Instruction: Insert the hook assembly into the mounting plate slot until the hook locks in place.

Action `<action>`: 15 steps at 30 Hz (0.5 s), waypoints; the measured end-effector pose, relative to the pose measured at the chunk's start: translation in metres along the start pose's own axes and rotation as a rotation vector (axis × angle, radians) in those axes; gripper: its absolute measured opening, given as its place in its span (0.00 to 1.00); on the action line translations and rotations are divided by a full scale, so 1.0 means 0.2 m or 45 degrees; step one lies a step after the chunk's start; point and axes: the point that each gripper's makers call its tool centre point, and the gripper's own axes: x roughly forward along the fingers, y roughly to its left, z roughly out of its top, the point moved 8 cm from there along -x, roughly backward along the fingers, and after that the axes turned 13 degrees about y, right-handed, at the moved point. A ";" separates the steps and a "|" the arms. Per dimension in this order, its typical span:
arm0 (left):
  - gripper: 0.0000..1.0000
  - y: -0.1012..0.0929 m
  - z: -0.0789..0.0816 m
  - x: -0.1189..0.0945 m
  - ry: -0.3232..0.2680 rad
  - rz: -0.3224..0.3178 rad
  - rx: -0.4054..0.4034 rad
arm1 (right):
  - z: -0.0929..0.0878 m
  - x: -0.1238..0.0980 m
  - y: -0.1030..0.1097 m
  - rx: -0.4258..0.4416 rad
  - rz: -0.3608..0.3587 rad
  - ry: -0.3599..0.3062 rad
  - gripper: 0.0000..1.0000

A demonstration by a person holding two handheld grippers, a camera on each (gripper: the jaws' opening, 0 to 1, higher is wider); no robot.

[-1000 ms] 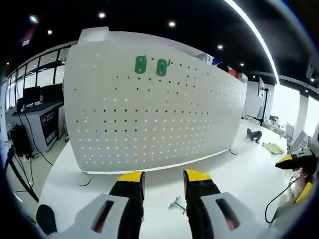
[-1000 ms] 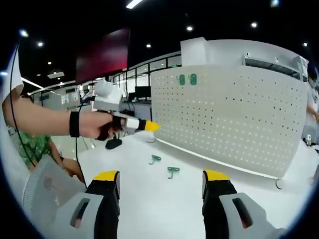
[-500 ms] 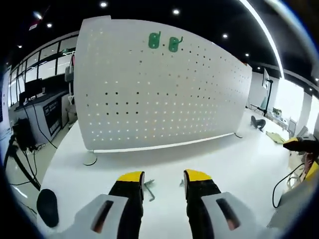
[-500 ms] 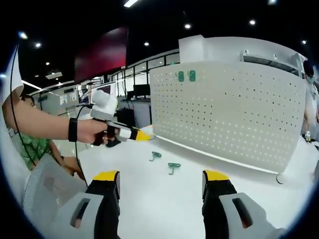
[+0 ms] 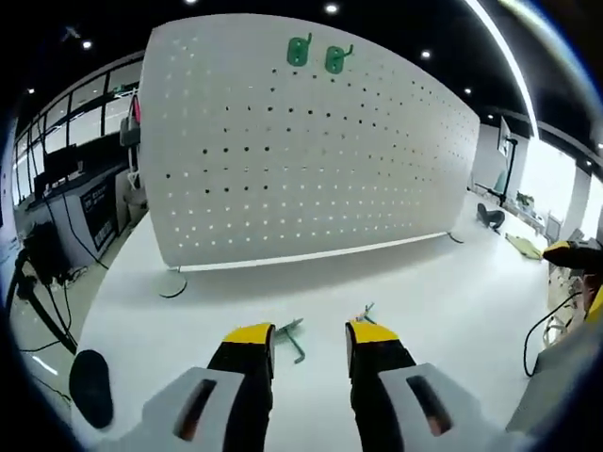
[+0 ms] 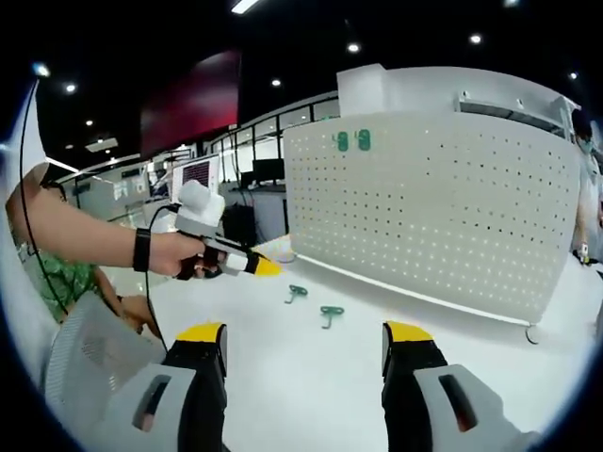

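A white pegboard [image 5: 311,160] stands upright on the white table [image 5: 443,292], with two green hooks mounted [image 5: 299,50] near its top edge. Two loose green hooks lie flat on the table: one [image 5: 293,335] shows in the gap between my left gripper's jaws, the other [image 5: 366,314] just past the right jaw. My left gripper [image 5: 311,335] is open and holds nothing. In the right gripper view the pegboard [image 6: 443,217] stands ahead, the loose hooks [image 6: 296,293] [image 6: 330,313] lie before it, and the hand-held left gripper [image 6: 267,268] hovers left of them. My right gripper [image 6: 303,334] is open and empty.
A person's forearm with a black wristband [image 6: 141,250] reaches in from the left. A dark round object [image 5: 94,400] sits near the table's left edge. Desks with monitors [image 5: 57,179] stand beyond that edge. Small items [image 5: 490,218] lie on the far right of the table.
My left gripper has come down and forward toward the two loose hooks, which now lie by its jaw tips. The right gripper has hardly moved.
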 end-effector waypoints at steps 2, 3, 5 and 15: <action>0.31 0.01 -0.01 0.01 0.007 -0.002 0.002 | -0.01 0.00 0.00 0.000 -0.001 0.005 0.68; 0.31 0.01 -0.02 0.02 0.025 -0.002 0.003 | -0.01 0.00 0.00 0.005 0.000 0.008 0.68; 0.31 0.01 -0.03 0.04 0.040 -0.007 0.006 | -0.01 0.00 0.01 0.009 -0.001 0.008 0.68; 0.30 0.04 -0.08 0.12 0.102 0.009 -0.003 | -0.04 -0.01 0.00 0.023 -0.012 0.032 0.67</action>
